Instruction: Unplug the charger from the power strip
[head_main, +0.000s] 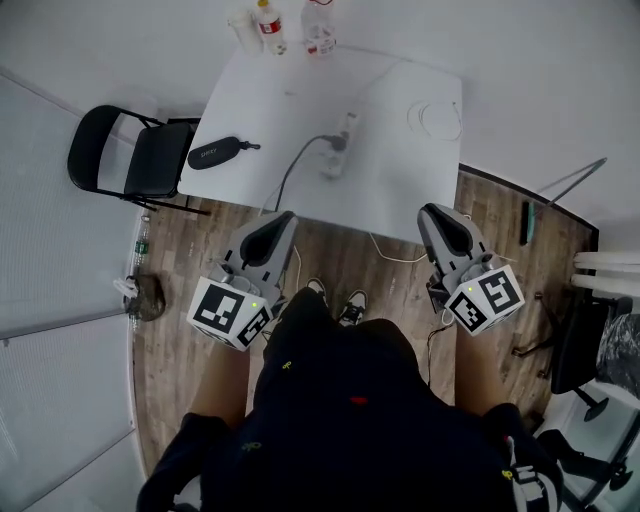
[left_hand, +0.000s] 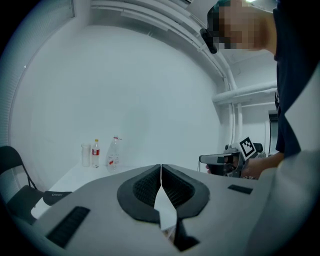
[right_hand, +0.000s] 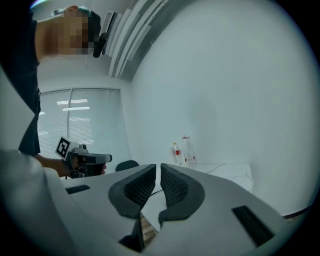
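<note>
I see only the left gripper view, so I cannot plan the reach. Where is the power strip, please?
Observer: The power strip lies near the middle of the white table.
Operator: Is the charger in it?
Observer: Yes, a dark charger is plugged in; its black cable runs to the table's near edge.
Operator: And the right gripper?
Observer: The right gripper is shut, nothing between its jaws.
</note>
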